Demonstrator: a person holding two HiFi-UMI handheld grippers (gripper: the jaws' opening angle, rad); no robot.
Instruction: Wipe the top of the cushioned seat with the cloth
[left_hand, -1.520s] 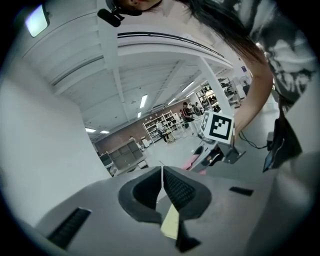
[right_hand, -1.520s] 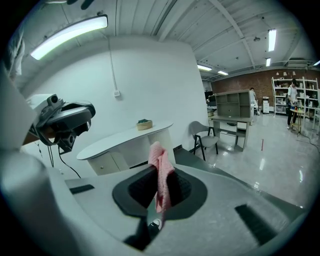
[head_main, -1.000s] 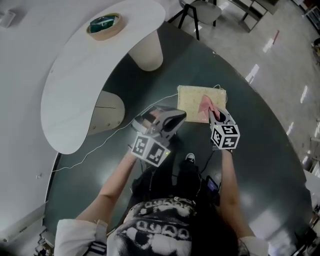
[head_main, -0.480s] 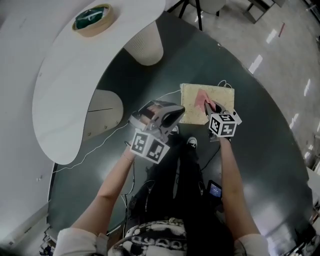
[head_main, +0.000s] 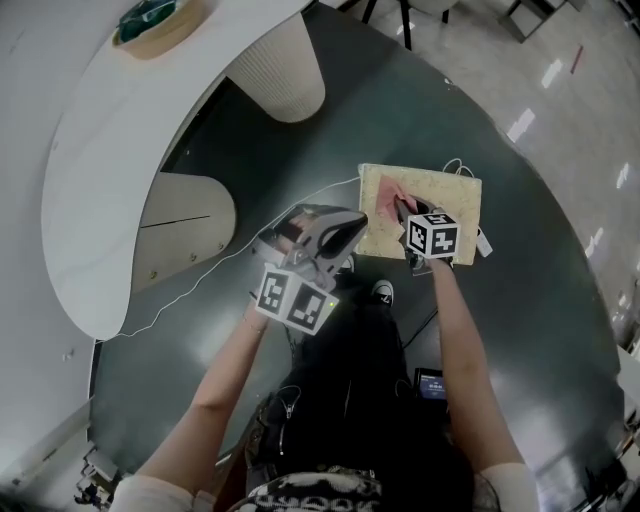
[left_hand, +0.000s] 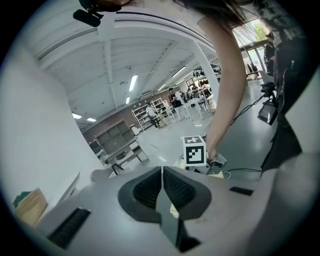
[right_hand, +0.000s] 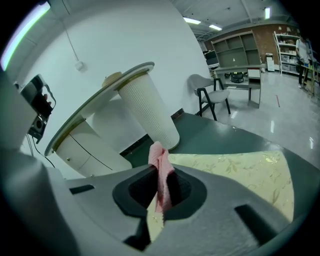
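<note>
**Q:** What does the right gripper (head_main: 405, 212) hold?
**A:** Its fingers (right_hand: 182, 189) are clamped on a pink cloth (right_hand: 161, 175). The free end of the cloth lies on top of the cushioned seat (head_main: 450, 200). The seat, covered in pale floral fabric, stands on the dark green floor (head_main: 550, 300), beside the white counter (head_main: 90, 180).

**Q:** What has changed over the last second?
**A:** The cloth lay on the seat's right half a second ago and now lies toward the left edge, closer to the near-left corner. The gripper has travelled leftward along the seat's near edge. This reads as one wiping stroke in progress. The right half and far edge probably still need passes.

**Q:** And the left gripper (head_main: 358, 228)?
**A:** Its fingers (left_hand: 147, 190) are pressed together with nothing between them. It is held just off the seat's left edge, as before, and takes no part in the wipe.
</note>
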